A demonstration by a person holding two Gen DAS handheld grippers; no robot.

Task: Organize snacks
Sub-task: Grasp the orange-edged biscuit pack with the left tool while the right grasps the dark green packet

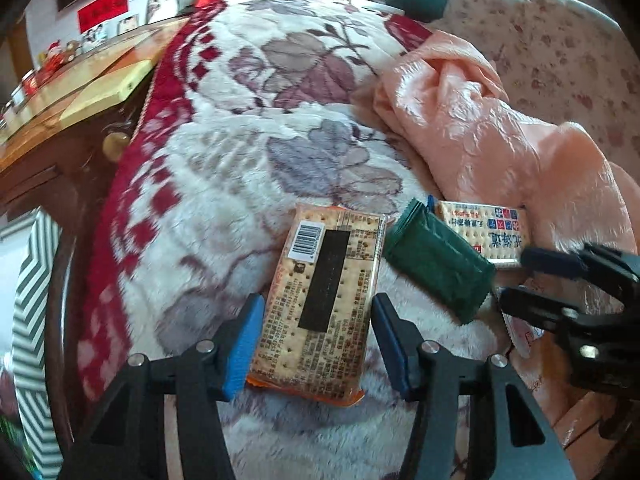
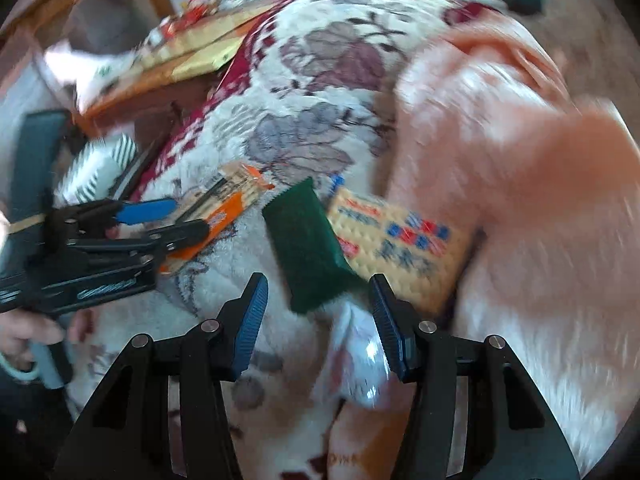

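Observation:
An orange cracker pack (image 1: 320, 304) lies label-down on the flowered blanket (image 1: 224, 184), between the fingers of my open left gripper (image 1: 316, 340), which straddle its near half without clamping. A dark green packet (image 1: 438, 264) lies to its right, beside a blue-and-white cracker pack (image 1: 486, 230). My right gripper (image 2: 318, 320) is open over the near end of the green packet (image 2: 308, 240) and a white wrapper (image 2: 360, 360). The blue-and-white pack (image 2: 404, 248) lies just beyond. The orange pack (image 2: 224, 208) and the left gripper (image 2: 168, 220) show at the left of the right wrist view.
A pink blanket (image 1: 480, 128) is bunched on the right, against a flowered cushion (image 1: 560, 60). A wooden table (image 1: 72, 92) with small items stands left of the bed. A striped green-and-white thing (image 1: 32, 320) lies at the left edge. The right wrist view is blurred.

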